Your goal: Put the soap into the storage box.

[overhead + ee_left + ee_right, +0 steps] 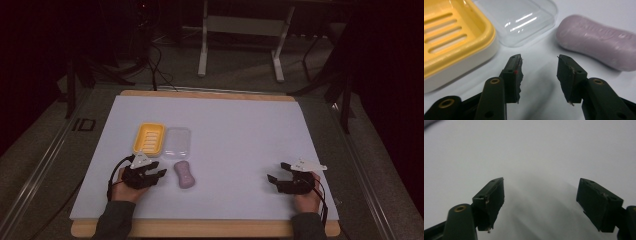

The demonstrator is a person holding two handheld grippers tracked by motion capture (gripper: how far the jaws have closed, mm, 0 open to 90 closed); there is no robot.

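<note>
While both spread, left gripper (161,175) sits beside the soap (184,175); right gripper (271,181) has bare mat (240,135) around.

Open table to the right, a crowded cluster to the left

The left gripper (159,176) has bare table straight ahead of its parted jaws; the purple soap (184,175) lies just beside it, the yellow soap dish (148,138) and clear lid (178,142) (side by side) close behind; the right gripper (274,181) faces unobstructed white table (250,130).
</note>
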